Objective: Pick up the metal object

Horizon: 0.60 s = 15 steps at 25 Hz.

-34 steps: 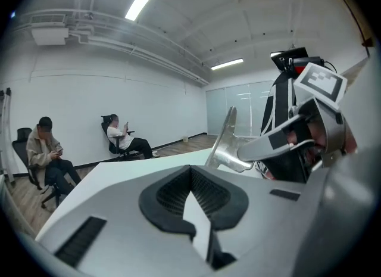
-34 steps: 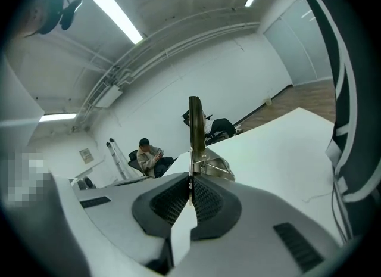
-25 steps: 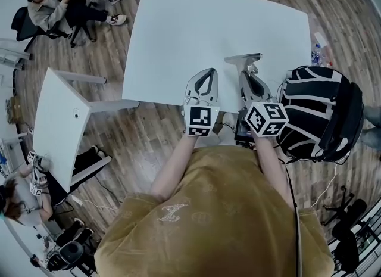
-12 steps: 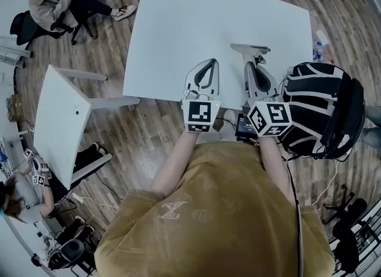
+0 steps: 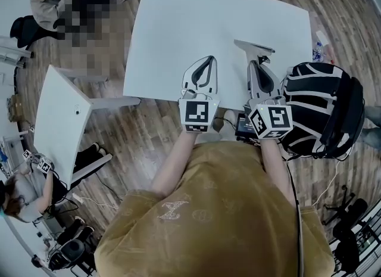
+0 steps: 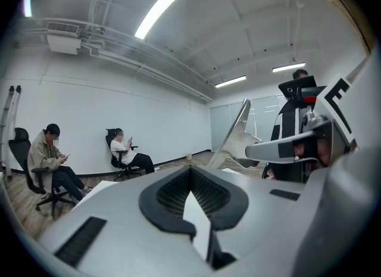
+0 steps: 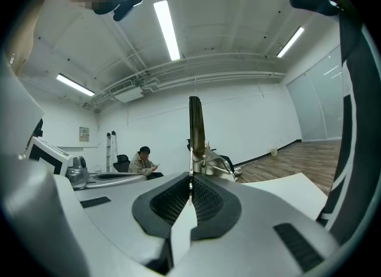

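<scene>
The grey two-jaw left gripper (image 5: pixel 208 60) is held out in front of the torso, with its black-and-white marker cube (image 5: pixel 199 115) turned up toward the head camera. In the left gripper view its jaws are seen closed tip to tip, and nothing is gripped between the black ribbed pads (image 6: pixel 171 193). The matching grey right gripper (image 5: pixel 259 63) is held just beside it, its own marker cube (image 5: pixel 271 121) likewise turned upward. Its jaws are clamped on a thin shiny metal object (image 7: pixel 196 124), which stands up from the tips. The bare left forearm (image 5: pixel 174 164) and bare right forearm (image 5: pixel 272 165) are stretched forward, roughly parallel.
</scene>
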Each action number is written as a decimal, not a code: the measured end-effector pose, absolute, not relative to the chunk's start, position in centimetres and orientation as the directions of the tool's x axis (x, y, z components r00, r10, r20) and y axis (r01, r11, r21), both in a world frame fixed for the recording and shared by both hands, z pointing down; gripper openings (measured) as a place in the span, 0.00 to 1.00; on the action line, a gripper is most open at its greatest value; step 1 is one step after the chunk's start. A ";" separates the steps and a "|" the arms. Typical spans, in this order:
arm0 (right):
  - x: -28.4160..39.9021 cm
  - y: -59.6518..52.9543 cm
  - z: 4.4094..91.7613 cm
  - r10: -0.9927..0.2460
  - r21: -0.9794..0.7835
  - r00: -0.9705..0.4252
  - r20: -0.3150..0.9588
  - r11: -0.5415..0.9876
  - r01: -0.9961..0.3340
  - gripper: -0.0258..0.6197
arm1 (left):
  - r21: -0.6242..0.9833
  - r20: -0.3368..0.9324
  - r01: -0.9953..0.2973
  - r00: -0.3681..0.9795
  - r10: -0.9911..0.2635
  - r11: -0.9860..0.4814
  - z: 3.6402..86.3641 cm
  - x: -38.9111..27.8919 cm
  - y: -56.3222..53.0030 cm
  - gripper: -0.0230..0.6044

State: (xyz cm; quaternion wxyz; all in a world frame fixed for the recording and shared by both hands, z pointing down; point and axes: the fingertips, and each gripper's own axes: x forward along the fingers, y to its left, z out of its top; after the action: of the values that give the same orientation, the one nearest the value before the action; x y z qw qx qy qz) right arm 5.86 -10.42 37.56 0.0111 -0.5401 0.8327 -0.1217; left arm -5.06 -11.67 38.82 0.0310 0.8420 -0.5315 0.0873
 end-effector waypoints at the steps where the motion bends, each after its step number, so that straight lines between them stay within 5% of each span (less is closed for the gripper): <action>1: 5.9 -10.4 37.4 -0.903 -0.210 -0.416 0.109 0.388 -0.897 0.05 | -0.041 0.177 -0.901 0.419 -0.891 -0.432 38.7 -5.1 -11.7 0.05; 15: 6.0 -10.0 36.9 -0.911 -0.145 -0.406 0.075 0.393 -0.908 0.05 | -0.053 0.177 -0.897 0.423 -0.889 -0.438 38.7 -4.7 -11.4 0.05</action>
State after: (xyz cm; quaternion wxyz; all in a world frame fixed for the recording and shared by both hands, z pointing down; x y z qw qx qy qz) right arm 6.00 -9.95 36.87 0.0082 -0.5448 0.8346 -0.0813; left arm -4.73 -11.38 38.73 0.0249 0.8432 -0.5295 0.0895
